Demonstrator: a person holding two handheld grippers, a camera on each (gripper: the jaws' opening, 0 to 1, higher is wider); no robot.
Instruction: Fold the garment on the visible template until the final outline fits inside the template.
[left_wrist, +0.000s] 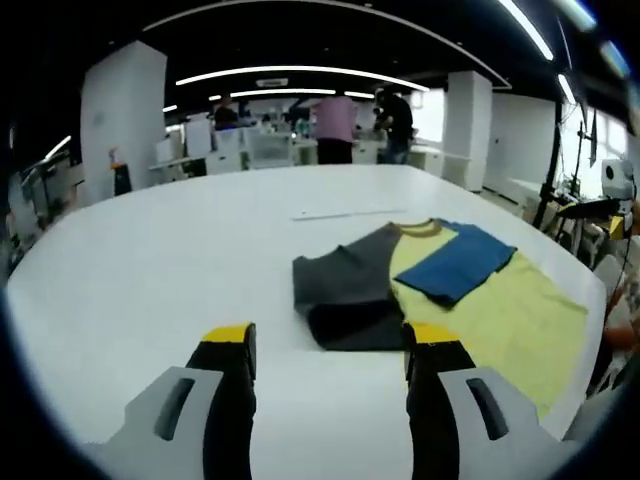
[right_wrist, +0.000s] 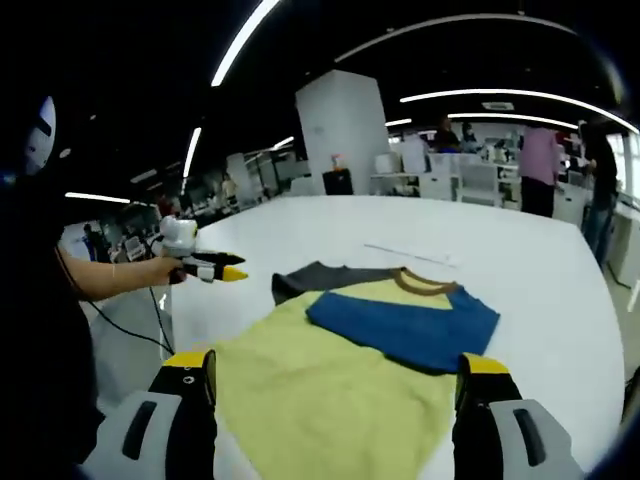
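Table (left_wrist: 150, 260), broad, white and round-edged, takes up most of the room in front of me, and on it lies the yellow, grey and blue short-sleeved T-shirt (right_wrist: 340, 390), flat, with one blue sleeve folded in across the yellow body and a grey sleeve spread out to the side. I can't make out any template outline under the cloth.

From the right gripper (right_wrist: 335, 385), the shirt runs lengthwise straight away from the jaws, hem nearest, tan collar (right_wrist: 425, 282) farthest; the yellow hem sits directly between its two jaws, which stand wide apart and hold nothing. That hand looks the closer one to the cloth.

The left gripper (left_wrist: 330, 350) is also spread wide and empty, hovering off the grey side, with the shirt just ahead and to its right. In the right gripper view it is held above the table's edge, near the grey sleeve (right_wrist: 305, 278), which I'd guess gets folded next.
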